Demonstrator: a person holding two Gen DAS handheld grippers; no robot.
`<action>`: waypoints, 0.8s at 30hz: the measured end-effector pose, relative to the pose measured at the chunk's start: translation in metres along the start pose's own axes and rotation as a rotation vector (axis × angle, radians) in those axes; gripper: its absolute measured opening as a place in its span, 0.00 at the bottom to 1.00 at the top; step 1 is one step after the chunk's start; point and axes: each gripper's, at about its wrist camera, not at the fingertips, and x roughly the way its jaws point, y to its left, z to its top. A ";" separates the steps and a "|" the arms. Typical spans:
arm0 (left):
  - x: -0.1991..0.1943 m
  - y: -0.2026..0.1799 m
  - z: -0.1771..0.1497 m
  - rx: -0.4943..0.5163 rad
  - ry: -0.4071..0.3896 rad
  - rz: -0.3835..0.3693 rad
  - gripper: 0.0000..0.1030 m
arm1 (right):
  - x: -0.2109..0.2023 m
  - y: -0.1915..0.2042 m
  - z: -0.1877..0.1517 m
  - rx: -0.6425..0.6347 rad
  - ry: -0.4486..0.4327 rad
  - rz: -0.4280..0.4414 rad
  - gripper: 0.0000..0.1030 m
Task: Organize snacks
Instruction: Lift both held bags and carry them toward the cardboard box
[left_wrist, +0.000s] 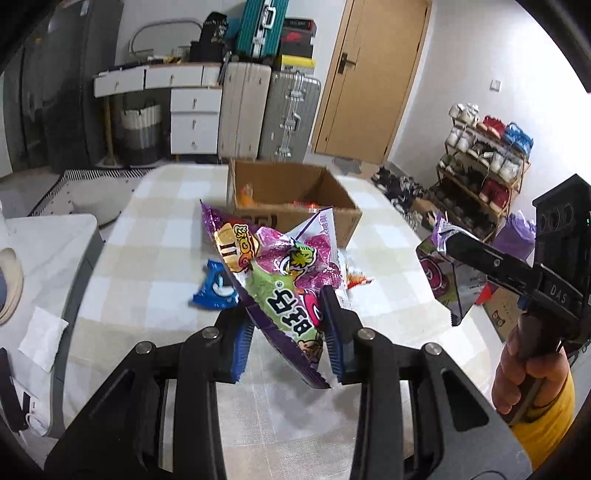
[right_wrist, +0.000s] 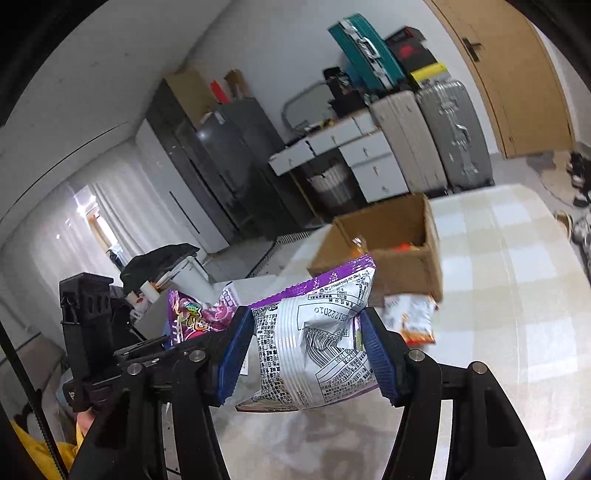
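Observation:
My left gripper (left_wrist: 290, 332) is shut on a purple and green snack bag (left_wrist: 280, 280) and holds it above the checkered table (left_wrist: 147, 266). My right gripper (right_wrist: 308, 354) is shut on a second purple snack bag (right_wrist: 314, 350), its silver printed back toward the camera; it also shows in the left wrist view (left_wrist: 443, 273) at the right. An open cardboard box (left_wrist: 291, 199) with orange packets inside stands on the table beyond both bags; it shows in the right wrist view (right_wrist: 388, 258) too. A blue packet (left_wrist: 216, 290) and an orange-white packet (right_wrist: 413, 321) lie on the table.
A white cabinet (left_wrist: 55, 258) stands left of the table. Suitcases (left_wrist: 269, 110), white drawers (left_wrist: 192, 110) and a wooden door (left_wrist: 373, 74) are at the back. A shoe rack (left_wrist: 484, 166) stands at the right.

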 end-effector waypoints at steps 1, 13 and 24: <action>-0.007 -0.001 0.002 0.004 -0.009 0.003 0.30 | -0.002 0.005 0.002 -0.007 -0.005 0.003 0.59; -0.089 -0.005 0.022 0.018 -0.101 0.000 0.30 | -0.022 0.044 0.017 -0.077 -0.040 0.015 0.59; -0.109 0.003 0.059 0.047 -0.132 0.015 0.30 | -0.008 0.053 0.055 -0.118 -0.052 0.041 0.59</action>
